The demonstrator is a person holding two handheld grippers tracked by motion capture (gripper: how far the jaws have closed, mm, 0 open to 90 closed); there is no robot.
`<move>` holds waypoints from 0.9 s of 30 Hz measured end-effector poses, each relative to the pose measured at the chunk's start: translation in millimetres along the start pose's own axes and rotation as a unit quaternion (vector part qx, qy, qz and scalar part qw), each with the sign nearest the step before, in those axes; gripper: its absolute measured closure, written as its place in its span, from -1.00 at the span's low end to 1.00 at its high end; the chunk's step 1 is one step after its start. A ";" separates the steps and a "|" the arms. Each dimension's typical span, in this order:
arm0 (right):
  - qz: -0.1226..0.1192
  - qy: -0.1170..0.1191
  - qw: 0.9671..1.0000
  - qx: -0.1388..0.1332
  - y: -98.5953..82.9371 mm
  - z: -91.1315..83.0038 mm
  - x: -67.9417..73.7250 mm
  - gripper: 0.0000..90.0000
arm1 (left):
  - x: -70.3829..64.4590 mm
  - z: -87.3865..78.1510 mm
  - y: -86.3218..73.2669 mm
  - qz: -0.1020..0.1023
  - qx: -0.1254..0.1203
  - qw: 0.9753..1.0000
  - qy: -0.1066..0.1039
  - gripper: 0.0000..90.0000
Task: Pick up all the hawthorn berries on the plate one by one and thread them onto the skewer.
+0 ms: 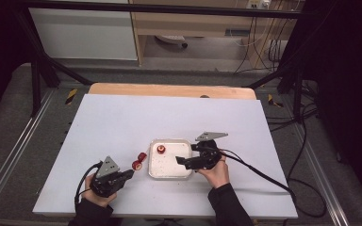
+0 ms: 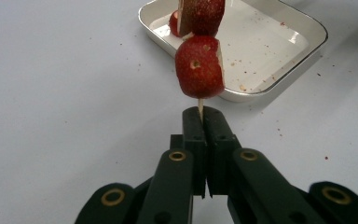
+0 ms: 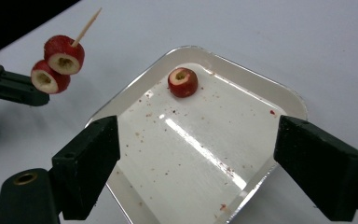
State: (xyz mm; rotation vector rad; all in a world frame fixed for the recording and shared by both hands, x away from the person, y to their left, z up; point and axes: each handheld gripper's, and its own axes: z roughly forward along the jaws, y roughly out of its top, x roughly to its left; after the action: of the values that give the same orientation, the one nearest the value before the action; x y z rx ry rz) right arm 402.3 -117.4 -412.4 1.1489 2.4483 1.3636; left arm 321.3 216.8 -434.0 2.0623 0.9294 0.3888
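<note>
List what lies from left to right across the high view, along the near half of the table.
Left gripper shut on a wooden skewer with two red fruit pieces → square white tray holding one red fruit piece → right gripper, open over the tray.

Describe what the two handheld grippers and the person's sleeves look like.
Both the left gripper and the right gripper are black, each topped by a grey three-cornered plate and trailing a black cable. Up close, the jaws are blocky black plastic on arms with brass-coloured rivets. The person wears dark sleeves.
</note>
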 end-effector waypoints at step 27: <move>-0.094 -0.019 0.977 0.192 78.6 74.5 20.9 -0.13 | 13.7 -2.2 -2.2 -0.002 0.011 1.000 -0.005 0.97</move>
State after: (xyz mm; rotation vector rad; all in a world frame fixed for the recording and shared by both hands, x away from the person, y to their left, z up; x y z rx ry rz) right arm 463.8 -28.4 -390.7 0.9612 2.7859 0.8306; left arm 328.3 228.9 -435.1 2.0798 0.9362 0.3674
